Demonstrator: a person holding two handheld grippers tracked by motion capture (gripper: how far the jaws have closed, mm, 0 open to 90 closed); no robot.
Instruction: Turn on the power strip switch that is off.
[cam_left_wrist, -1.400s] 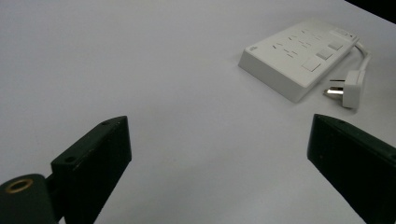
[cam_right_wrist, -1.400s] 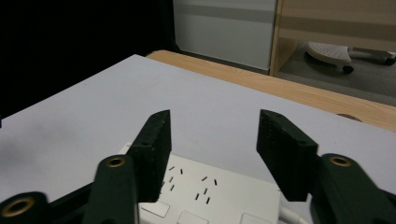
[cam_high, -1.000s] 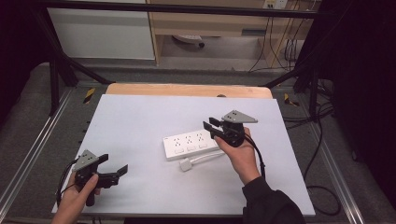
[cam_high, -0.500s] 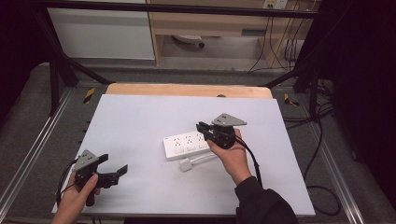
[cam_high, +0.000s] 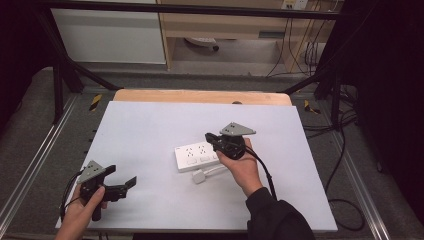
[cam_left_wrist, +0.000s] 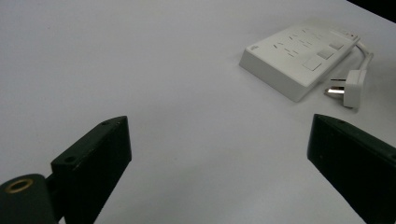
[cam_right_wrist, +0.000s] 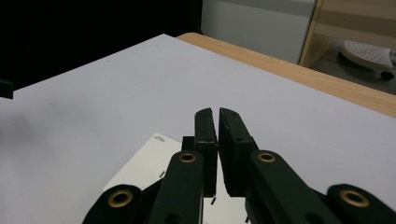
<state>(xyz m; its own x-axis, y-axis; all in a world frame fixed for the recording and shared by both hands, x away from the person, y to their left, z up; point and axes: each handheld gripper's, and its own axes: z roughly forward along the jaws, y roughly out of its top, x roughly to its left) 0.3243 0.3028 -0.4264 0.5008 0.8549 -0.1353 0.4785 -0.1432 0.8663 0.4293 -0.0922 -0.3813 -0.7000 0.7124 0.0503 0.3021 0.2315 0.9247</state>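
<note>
A white power strip (cam_high: 197, 156) lies flat near the middle of the white tabletop (cam_high: 150, 125), and its white plug (cam_high: 199, 176) rests loose just in front of it. My right gripper (cam_high: 209, 137) hovers over the strip's right end, pointing left. Its jaws have just been closing and now stand shut with nothing between them, as the right gripper view (cam_right_wrist: 217, 116) shows above the strip (cam_right_wrist: 149, 161). My left gripper (cam_high: 120, 176) stays near the front left corner, open and empty. In its own view (cam_left_wrist: 224, 158) the strip (cam_left_wrist: 294, 58) and plug (cam_left_wrist: 350, 86) lie ahead to the right.
A wooden strip (cam_high: 200, 96) runs along the table's far edge. Metal rails (cam_high: 45, 150) flank the table on both sides. Cables (cam_high: 345, 150) trail on the floor at the right. A cabinet (cam_high: 110, 35) stands behind the table.
The right hand has moved left and slightly down over the power strip, and its jaws have come together. The left hand has stayed in place.
</note>
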